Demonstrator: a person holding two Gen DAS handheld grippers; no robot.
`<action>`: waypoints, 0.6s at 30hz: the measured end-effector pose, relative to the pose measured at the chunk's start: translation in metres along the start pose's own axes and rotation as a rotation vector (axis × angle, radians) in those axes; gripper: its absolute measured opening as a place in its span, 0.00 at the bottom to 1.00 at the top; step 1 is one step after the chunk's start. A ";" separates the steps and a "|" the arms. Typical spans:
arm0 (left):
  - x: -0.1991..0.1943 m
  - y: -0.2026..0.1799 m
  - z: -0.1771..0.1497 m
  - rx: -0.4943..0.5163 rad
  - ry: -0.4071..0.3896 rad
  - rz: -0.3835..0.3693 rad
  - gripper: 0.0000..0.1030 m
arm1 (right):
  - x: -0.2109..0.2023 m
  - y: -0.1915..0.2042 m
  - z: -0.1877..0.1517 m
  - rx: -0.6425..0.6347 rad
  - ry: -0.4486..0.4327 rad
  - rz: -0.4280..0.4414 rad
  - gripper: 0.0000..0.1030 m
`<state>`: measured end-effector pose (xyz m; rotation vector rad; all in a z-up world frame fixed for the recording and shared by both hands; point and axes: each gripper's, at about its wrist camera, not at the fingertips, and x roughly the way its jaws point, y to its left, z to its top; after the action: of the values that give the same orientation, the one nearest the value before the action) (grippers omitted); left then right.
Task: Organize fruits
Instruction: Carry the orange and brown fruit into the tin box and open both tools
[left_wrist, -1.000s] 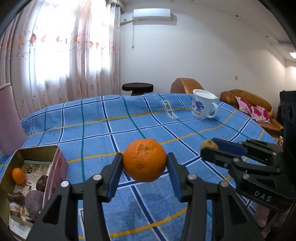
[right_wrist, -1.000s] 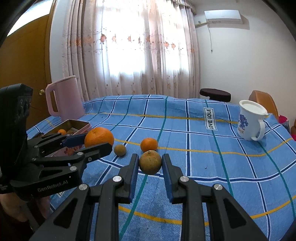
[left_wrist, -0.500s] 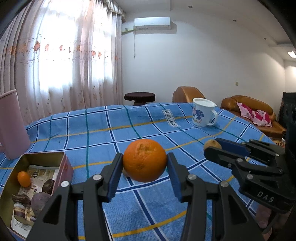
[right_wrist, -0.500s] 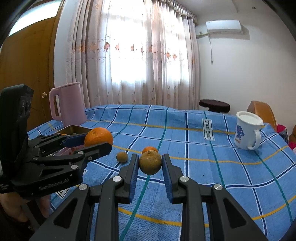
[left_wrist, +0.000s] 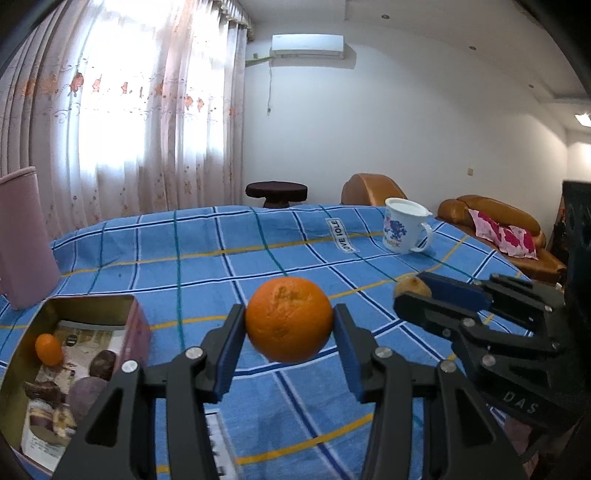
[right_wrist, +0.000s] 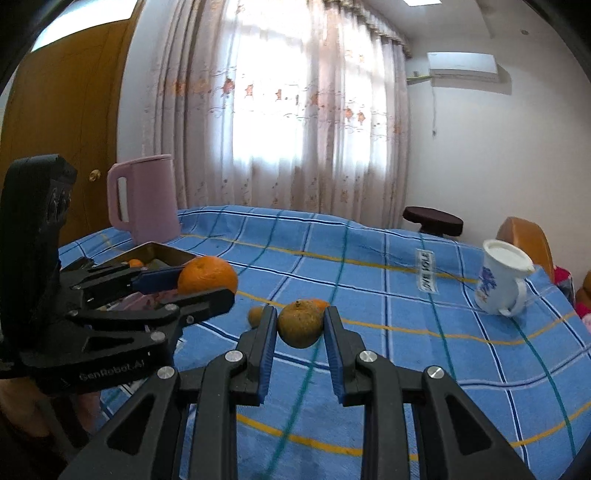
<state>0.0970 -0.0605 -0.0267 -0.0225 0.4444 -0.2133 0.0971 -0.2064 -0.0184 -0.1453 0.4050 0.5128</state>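
Observation:
My left gripper (left_wrist: 289, 314) is shut on a large orange (left_wrist: 289, 319) and holds it above the blue checked cloth (left_wrist: 207, 273). My right gripper (right_wrist: 301, 314) is shut on a brownish round fruit (right_wrist: 300, 324), also off the cloth. In the right wrist view the left gripper (right_wrist: 207, 284) and its orange (right_wrist: 207, 275) are at the left, beside an open tin box (right_wrist: 159, 251). The tin (left_wrist: 88, 299) contains a small orange (left_wrist: 48, 349) and dark fruits. A small brown fruit (right_wrist: 255, 315) and a small orange (right_wrist: 319, 303) lie on the cloth behind the held fruit.
A pink kettle (right_wrist: 144, 199) stands behind the tin at the table's left. A white mug with a blue print (right_wrist: 502, 282) stands at the far right. A dark stool (right_wrist: 432, 219) and a brown sofa (left_wrist: 491, 221) lie beyond the table.
The right gripper has risen a little with its fruit, so the small orange on the cloth now sits mostly hidden behind it. Both grips stay the same.

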 end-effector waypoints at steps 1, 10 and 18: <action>-0.002 0.004 0.001 -0.004 -0.002 0.005 0.48 | 0.003 0.004 0.005 -0.002 0.002 0.016 0.26; -0.024 0.067 0.007 -0.079 -0.001 0.084 0.48 | 0.033 0.046 0.042 -0.039 0.021 0.135 0.26; -0.039 0.132 0.004 -0.144 0.030 0.182 0.48 | 0.071 0.107 0.061 -0.097 0.054 0.242 0.26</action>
<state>0.0903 0.0768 -0.0155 -0.1196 0.4879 -0.0023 0.1201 -0.0675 0.0039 -0.2049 0.4531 0.7686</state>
